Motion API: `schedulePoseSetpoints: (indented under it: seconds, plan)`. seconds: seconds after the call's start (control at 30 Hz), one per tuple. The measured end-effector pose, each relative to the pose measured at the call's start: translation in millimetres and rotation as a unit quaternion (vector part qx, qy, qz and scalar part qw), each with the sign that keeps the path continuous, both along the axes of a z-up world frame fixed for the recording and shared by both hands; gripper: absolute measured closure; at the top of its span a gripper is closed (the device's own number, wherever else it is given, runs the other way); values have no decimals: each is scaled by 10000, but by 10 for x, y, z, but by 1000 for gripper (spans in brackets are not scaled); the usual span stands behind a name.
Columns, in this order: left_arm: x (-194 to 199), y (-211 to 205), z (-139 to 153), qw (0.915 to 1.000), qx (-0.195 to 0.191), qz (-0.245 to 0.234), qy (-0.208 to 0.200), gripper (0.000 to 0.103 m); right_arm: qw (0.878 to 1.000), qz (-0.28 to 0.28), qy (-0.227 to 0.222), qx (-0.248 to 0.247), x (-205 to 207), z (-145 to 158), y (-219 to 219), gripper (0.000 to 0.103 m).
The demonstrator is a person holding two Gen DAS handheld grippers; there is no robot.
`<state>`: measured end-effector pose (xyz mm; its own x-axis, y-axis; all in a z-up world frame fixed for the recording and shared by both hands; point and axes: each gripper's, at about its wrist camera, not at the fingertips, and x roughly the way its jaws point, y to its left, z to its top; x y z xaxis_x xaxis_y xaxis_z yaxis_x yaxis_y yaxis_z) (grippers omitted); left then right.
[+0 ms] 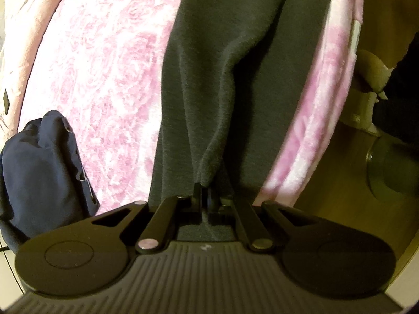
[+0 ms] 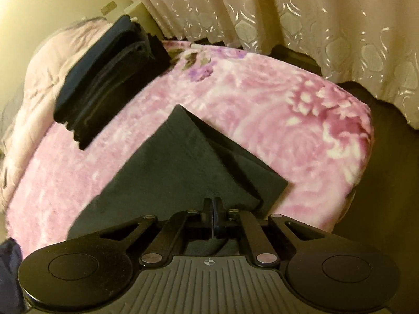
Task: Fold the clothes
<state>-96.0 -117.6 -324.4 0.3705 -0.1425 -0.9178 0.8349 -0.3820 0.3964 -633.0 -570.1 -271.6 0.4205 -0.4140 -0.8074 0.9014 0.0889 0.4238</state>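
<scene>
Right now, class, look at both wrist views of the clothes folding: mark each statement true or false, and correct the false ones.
1. The left gripper pinches a fold of the dark grey garment. True.
2. The blanket is plain blue. False: it is pink and floral.
3. A stack of folded dark clothes lies on the blanket. True.
4. The right gripper has its fingers wide apart. False: they are shut.

The garment (image 2: 167, 167) is dark charcoal grey, lying on a pink-and-white rose-patterned blanket (image 2: 301, 130) (purple blossoms at its far edge); the folded stack (image 2: 104, 78) is navy and black.
</scene>
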Motion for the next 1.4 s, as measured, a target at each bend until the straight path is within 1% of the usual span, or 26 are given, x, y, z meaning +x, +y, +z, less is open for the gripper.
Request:
schedulePoseSetpoints:
  seconds: [0.17,0.2,0.23,0.27,0.3,0.33,0.37,0.4,0.43,0.47,0.5,0.53,0.57,0.63,0.67,0.7,0.73,0.8,0.87,0.93,1.0,1.1,1.17,1.3,1.33,1.4]
  plan:
    - [49,-38,-67,10000,11,42,-3,102,9982,-12,-475,372,90,-181,188,98]
    - [49,-39,-70,10000,17,35,1,102,9972,-4,-598,452,130,-217,247,82]
    - [39,-39,-65,10000,17,36,8,102,9961,-5,-716,518,167,-251,315,64]
    - [-6,-20,-44,10000,18,43,15,102,9949,-33,-831,573,206,-286,394,30]
    - [-32,-6,-30,10000,17,44,18,102,9943,-55,-888,590,243,-315,459,27]
    - [-12,-13,-32,10000,18,39,19,102,9933,-45,-964,631,271,-351,492,28]
    - [-120,19,-5,10000,13,74,13,102,9923,-35,-1040,671,300,-387,525,28]
    - [-342,88,48,9999,3,142,0,102,9912,-49,-1120,707,320,-422,551,28]
    - [-440,119,70,9999,1,169,-10,102,9899,-144,-1210,719,310,-453,549,28]
    - [-431,117,66,9999,6,161,-17,102,9889,-245,-1291,694,291,-472,531,32]
    - [-425,115,64,9999,11,156,-25,102,9877,-343,-1368,678,269,-486,509,47]
    - [-429,113,73,9999,17,152,-32,102,9864,-427,-1434,685,237,-486,474,51]
    - [-434,112,85,9999,26,146,-36,102,9850,-493,-1500,692,203,-474,433,52]
    - [-481,152,127,9999,42,112,-54,102,9856,-498,-1449,710,155,-427,336,78]
    - [-487,154,143,9999,46,87,-71,102,9874,-488,-1301,761,139,-397,273,98]
    - [-494,154,162,9999,47,66,-87,102,9887,-481,-1177,798,122,-361,214,101]
    - [-501,154,196,9999,25,34,-115,102,9897,-449,-1131,757,104,-283,166,101]
    - [-577,173,361,9997,-109,-12,-210,102,9930,-225,-1076,433,73,-5,90,102]
    - [-651,213,516,9993,-283,-79,-249,102,9925,-164,-1205,114,-33,260,51,102]
    - [-784,268,571,9990,-302,-249,-207,102,9945,-241,-1013,-57,-175,312,41,102]
    - [-903,321,430,9991,-145,-397,-87,102,9965,-391,-715,200,-333,43,36,102]
    - [-1035,367,128,9985,202,-511,-17,102,9953,-347,-643,628,-379,-348,70,101]
    - [-1070,382,-25,9980,318,-536,-46,102,9957,-308,-672,561,-369,-392,108,101]
    - [-1019,321,-38,9990,242,-348,-108,102,9964,-207,-629,538,-338,-338,101,100]
    - [-973,299,-8,9992,203,-319,-147,101,9963,-181,-648,538,-342,-308,100,92]
    - [-854,245,61,9993,113,-240,-251,101,9963,-147,-655,541,-335,-259,90,51]
